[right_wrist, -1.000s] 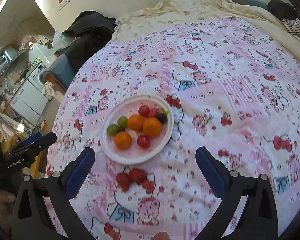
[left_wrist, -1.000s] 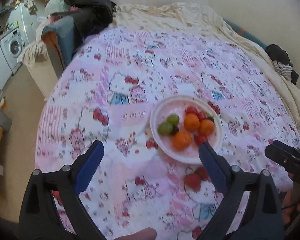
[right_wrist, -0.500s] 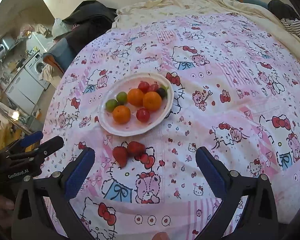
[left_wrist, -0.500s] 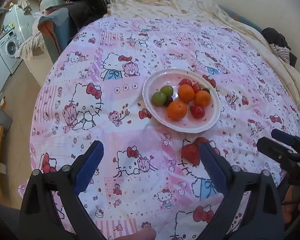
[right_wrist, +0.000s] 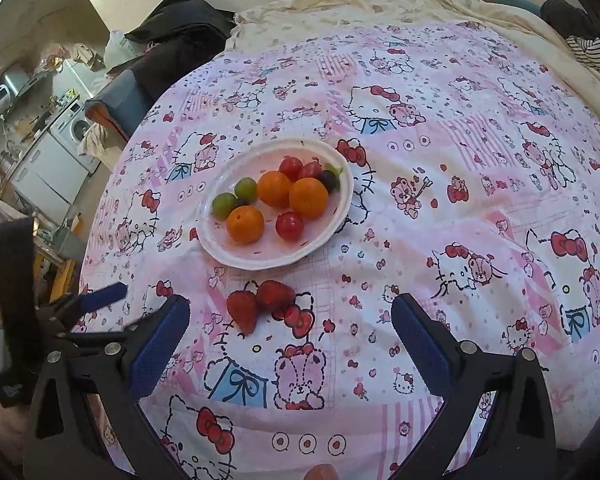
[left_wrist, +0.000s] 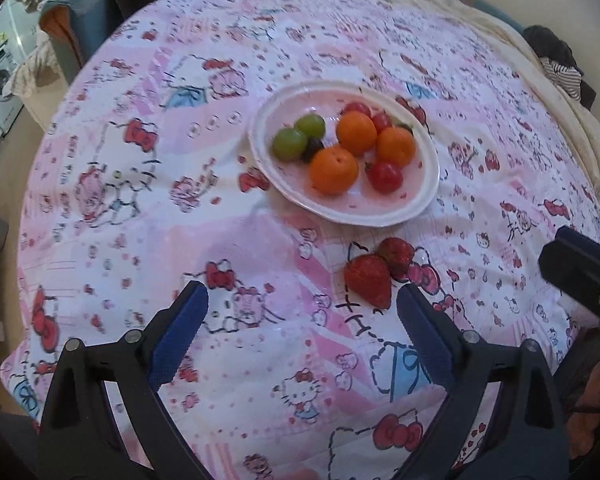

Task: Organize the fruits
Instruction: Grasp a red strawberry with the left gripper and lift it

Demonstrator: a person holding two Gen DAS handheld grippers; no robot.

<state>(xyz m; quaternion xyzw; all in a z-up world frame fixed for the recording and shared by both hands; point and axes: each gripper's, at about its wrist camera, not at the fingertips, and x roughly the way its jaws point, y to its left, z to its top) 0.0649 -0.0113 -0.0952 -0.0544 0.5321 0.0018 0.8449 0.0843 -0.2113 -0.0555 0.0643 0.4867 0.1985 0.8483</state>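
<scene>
Dark grape (left_wrist: pixel 313 148) half hidden

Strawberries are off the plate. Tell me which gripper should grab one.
Left. The strawberries lie just beyond one of its wide-open fingers, nothing between them. The right gripper, also open, sits slightly farther back.

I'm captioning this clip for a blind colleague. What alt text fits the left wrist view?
A white plate of oranges, green grapes and cherry tomatoes sits on a pink cartoon-print bedspread, with two strawberries lying on the cloth just in front of it. The open left gripper frames the foreground, nothing between its blue pads.
</scene>
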